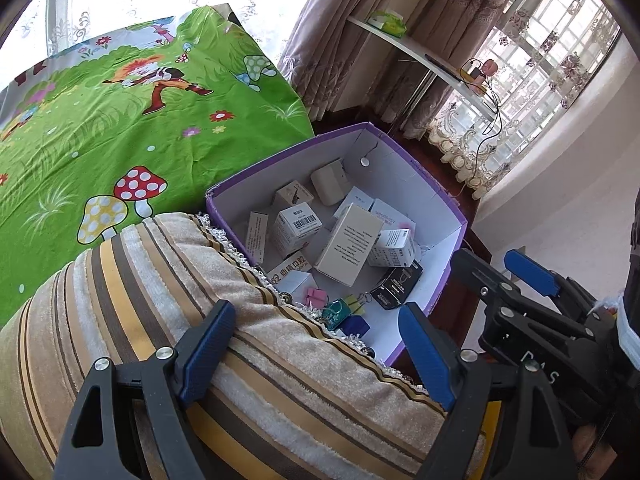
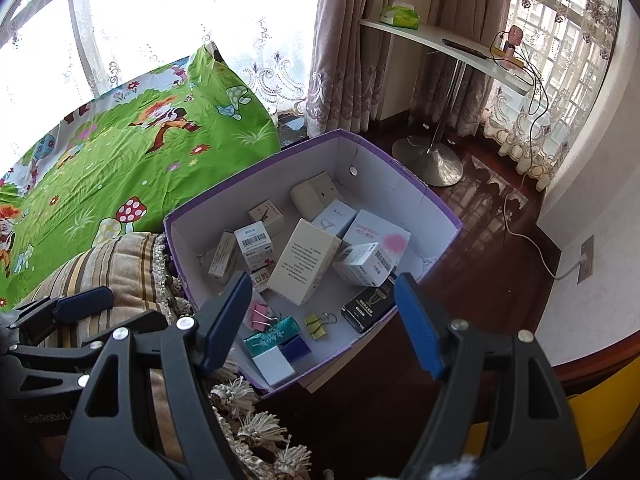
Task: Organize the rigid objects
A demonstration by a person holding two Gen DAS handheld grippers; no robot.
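Both grippers are being held apart and empty: left gripper over the striped cushion, right gripper over the purple box. Small cartons are piled inside; the near corner is being hidden by the cushion, labels mostly unreadable.

Each gripper is a black plastic frame with triangular cut-outs and round silver screws at its joints. The left gripper carries two blue ribbed pads on its fingers, and so does the right gripper. At the lower left of the right wrist view, pale lettering reads "GenRobot". A white cuff shows at the right edge of the left wrist view.
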